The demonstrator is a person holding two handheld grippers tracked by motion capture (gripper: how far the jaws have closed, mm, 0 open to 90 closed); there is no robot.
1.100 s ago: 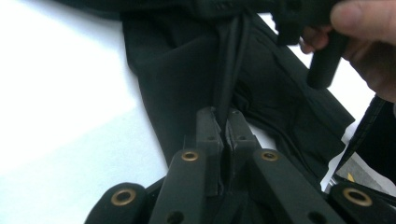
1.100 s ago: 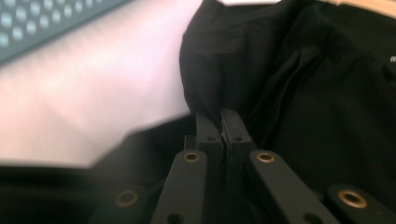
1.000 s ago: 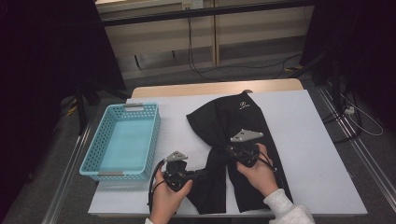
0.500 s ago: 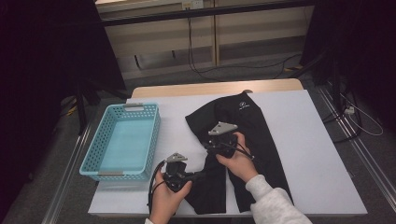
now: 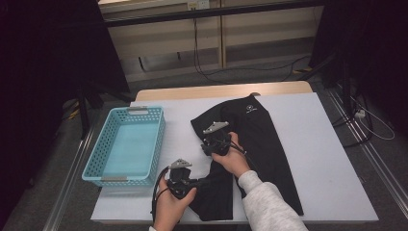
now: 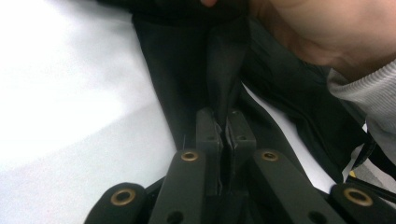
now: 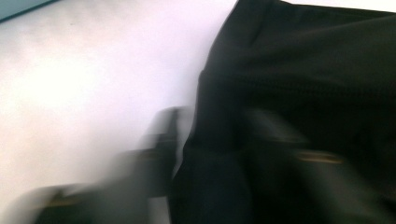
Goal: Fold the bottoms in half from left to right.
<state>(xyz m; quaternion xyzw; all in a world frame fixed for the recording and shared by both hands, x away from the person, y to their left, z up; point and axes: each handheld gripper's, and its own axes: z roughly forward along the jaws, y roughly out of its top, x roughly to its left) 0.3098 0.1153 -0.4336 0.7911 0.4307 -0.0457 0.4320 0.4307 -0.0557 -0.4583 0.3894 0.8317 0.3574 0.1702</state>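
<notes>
A pair of black trousers lies on the white table, waist toward the far side. My left gripper is at the near left, shut on a fold of the trouser leg; in the left gripper view the fabric runs up from between the closed jaws of that gripper. My right gripper is at the trousers' left edge. In the blurred right gripper view its jaws stand apart with the fabric's edge between them; they have just been closing.
A light blue plastic basket stands at the table's left side, nothing inside it. White table surface lies to the right of the trousers. The right sleeve and hand cross over the trouser legs.
My right gripper has moved left across the trousers, from the right leg to their left edge. The left gripper has kept its place and its hold on the fabric.
</notes>
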